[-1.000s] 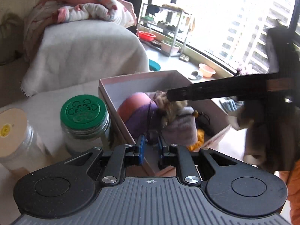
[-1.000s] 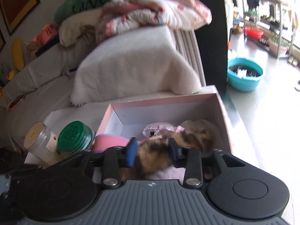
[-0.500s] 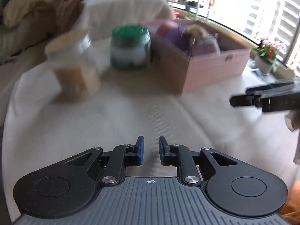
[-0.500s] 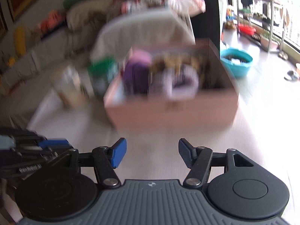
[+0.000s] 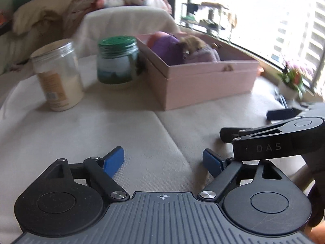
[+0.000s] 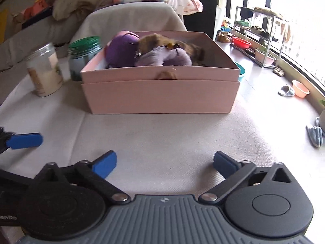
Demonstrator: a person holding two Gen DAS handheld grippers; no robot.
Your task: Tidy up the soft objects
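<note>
Right wrist view: purple, lilac and brown soft toys heaped in pink box, well ahead of my right gripper and left gripper, both spread wide, empty.

A green-lidded glass jar stands just beside the box's left wall on the cloth-covered desk. A clear jar with pale contents stands further left. A metal shelf rack, red basin, teal basin and slippers occupy the floor by the window.
</note>
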